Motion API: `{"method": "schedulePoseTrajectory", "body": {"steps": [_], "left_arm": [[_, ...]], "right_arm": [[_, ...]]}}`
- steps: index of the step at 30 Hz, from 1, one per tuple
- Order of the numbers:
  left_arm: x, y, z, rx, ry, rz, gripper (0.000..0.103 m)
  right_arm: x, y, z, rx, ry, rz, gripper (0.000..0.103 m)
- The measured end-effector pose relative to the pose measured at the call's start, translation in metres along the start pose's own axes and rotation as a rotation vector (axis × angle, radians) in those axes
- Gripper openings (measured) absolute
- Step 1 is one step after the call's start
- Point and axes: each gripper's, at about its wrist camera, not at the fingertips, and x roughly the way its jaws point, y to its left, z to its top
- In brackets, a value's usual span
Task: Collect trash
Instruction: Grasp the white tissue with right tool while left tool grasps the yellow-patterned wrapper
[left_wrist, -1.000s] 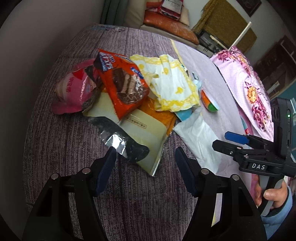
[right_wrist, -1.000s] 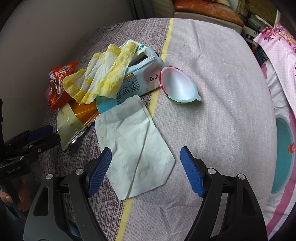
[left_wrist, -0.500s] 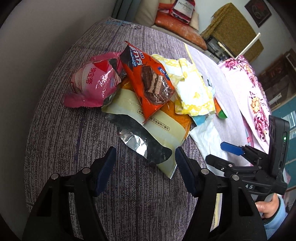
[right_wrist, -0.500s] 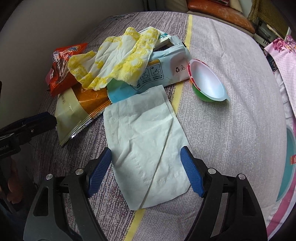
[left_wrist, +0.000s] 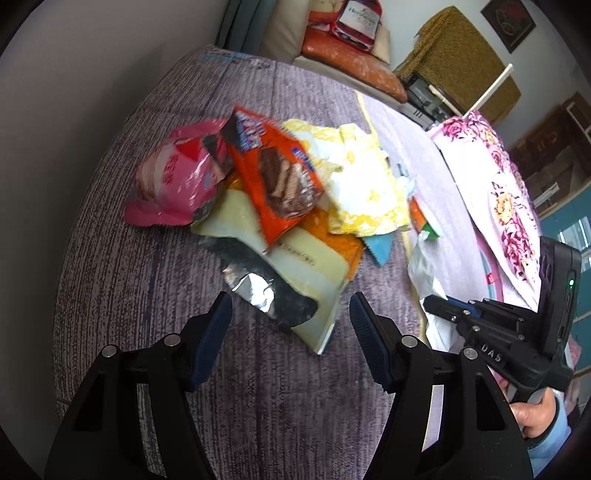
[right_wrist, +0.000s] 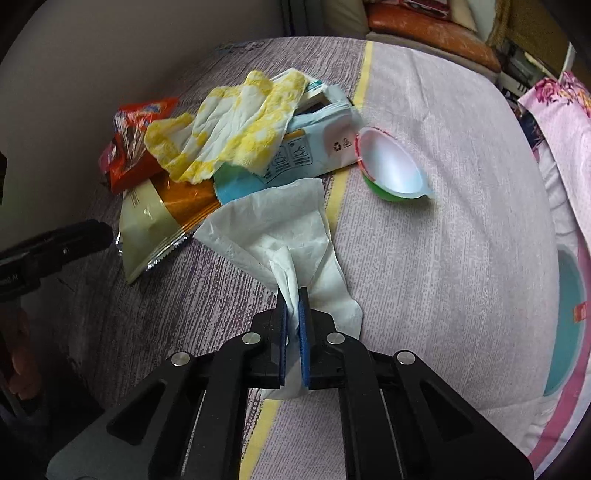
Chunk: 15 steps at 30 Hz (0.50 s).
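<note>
My right gripper (right_wrist: 292, 308) has just closed on 1 white paper tissue (right_wrist: 280, 236); my left gripper (left_wrist: 290, 314) gapes empty beside 4 crinkled snack wrappers (left_wrist: 280, 177).

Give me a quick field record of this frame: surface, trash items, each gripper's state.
surface: bed, striped cover
pile: pink bag, orange wrapper, yellow cloth, cream bag, blue pack
apart: cup, tipped on its side, right of pile
left gripper: open, over cream bag's foil end
right gripper: jaws just closed, pinching tissue
</note>
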Motion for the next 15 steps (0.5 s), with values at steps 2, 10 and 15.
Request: {"method": "schedulePoseTrajectory", "body": {"steps": [2, 10, 15], "left_arm": [[-0.003, -0.011, 0.006, 0.027, -0.005, -0.021, 0.067], [0.02, -0.077, 0.05, 0.161, -0.006, -0.02, 0.067], [0.06, -0.093, 0.082, 0.177, 0.044, 0.047, 0.067]], "right_arm": [[-0.012, -0.008, 0.001, 0.023, -0.028, 0.013, 0.006], [-0.043, -0.052, 0.012, 0.155, -0.104, 0.072, 0.006], [-0.046, -0.078, 0.018, 0.198, -0.118, 0.088, 0.006]]}}
